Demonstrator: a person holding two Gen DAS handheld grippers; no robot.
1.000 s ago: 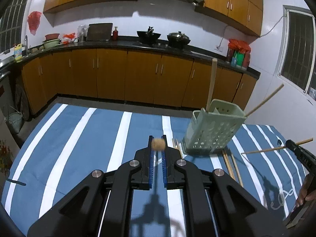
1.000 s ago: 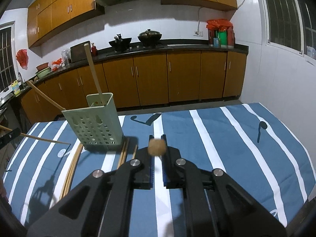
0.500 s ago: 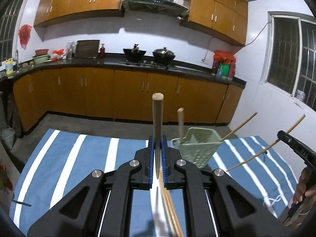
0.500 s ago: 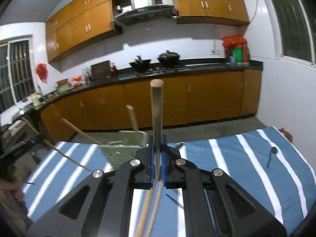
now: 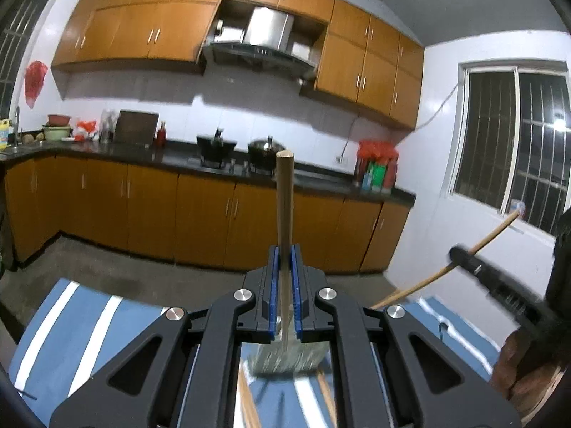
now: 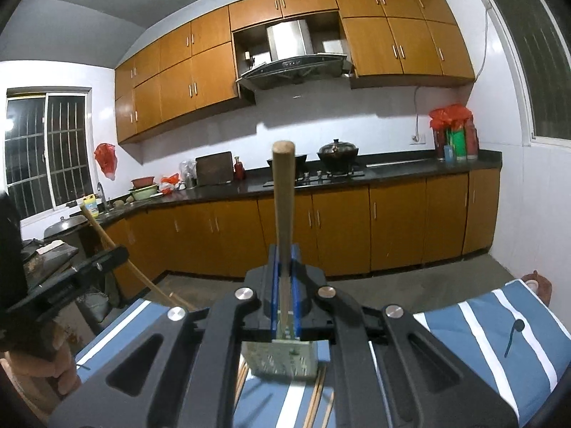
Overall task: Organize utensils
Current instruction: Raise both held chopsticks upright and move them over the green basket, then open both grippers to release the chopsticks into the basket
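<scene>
Utensils: each tool clenches one wooden stick. No writing or brand can be read anywhere. The desk wears a blue cloth with white stripes. On it, seen through the gap under each tool, stands a pale green perforated holder, blurred, with more sticks lying flat beside it on the cloth. The left tool points about level toward the kitchen cabinets, blue pads shut on a stick that stands upright, its round end up. The right tool points the same way and grips its own upright stick. At the left view's right edge a hand holds the right tool.
</scene>
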